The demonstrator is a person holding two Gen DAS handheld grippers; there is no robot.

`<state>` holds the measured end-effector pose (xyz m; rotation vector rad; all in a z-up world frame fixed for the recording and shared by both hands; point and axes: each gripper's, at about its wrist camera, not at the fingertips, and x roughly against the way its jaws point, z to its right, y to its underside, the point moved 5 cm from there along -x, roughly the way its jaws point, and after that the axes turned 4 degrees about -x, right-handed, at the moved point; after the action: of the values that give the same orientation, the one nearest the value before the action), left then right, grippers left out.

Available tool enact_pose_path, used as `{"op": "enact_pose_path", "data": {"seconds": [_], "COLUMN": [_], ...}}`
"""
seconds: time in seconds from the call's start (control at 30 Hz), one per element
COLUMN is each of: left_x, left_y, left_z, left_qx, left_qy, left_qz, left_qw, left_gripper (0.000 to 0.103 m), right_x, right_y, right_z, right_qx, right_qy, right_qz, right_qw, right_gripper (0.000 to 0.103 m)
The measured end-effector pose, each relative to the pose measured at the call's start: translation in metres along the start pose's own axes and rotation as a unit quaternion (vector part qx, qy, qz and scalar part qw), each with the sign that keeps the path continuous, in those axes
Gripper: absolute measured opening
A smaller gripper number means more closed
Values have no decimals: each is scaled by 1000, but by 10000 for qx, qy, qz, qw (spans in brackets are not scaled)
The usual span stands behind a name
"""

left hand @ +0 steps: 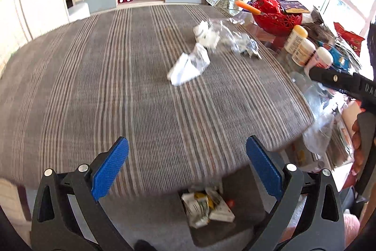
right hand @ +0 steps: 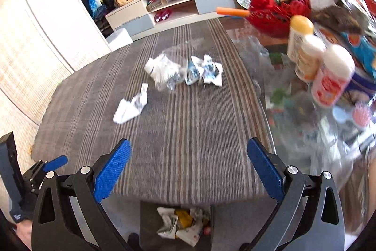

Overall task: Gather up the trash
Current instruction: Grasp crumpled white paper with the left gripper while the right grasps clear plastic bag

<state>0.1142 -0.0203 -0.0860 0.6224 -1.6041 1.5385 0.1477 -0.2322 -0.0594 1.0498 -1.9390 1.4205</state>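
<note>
Two grippers hover side by side above the near edge of a striped grey-brown surface (left hand: 117, 77), both with jaws spread wide and nothing between the blue pads. The left gripper (left hand: 186, 171) and the right gripper (right hand: 189, 172) each look down over a dark bin (right hand: 145, 222) on the floor just below the surface's edge; it already holds crumpled wrappers and paper. Farther along the surface lies the trash yet to be gathered: a crumpled white paper (left hand: 188, 68) by itself, nearer the grippers, and beyond it a cluster of crinkled clear plastic and printed wrappers (right hand: 185, 71), its pieces touching one another. Along the right side stands clutter: a red basket (left hand: 275, 15) with an orange-handled tool poking out, and three white bottles (right hand: 315, 62) close together.
</note>
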Motion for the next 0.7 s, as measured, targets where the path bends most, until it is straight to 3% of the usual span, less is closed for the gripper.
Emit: {"op": "enact_pose_path", "data": {"seconds": [0.23, 0.37, 0.5, 0.57, 0.7], "left_x": [-46, -69, -87, -92, -104], "left_y": [-41, -58, -70, -75, -81], "left_z": [-10, -18, -21, -21, -19], "left_qx": [-53, 27, 70, 71, 35], "left_qy": [-61, -7, 33, 64, 169], "left_qz": [-124, -150, -151, -113, -130], "left_qw": [9999, 9999, 9999, 9999, 9998], "left_gripper": [91, 78, 73, 70, 65], "right_x": [-42, -75, -99, -108, -123], "right_y": [-53, -75, -83, -88, -93], "right_z": [-19, -26, -34, -35, -40], "right_qx": [-12, -83, -105, -188, -78], "right_qy": [-280, -447, -532, -651, -627], "right_qz": [-88, -259, -368, -418, -457], "right_qw": [9996, 9986, 9978, 9968, 9970], "right_gripper": [98, 80, 78, 67, 67]}}
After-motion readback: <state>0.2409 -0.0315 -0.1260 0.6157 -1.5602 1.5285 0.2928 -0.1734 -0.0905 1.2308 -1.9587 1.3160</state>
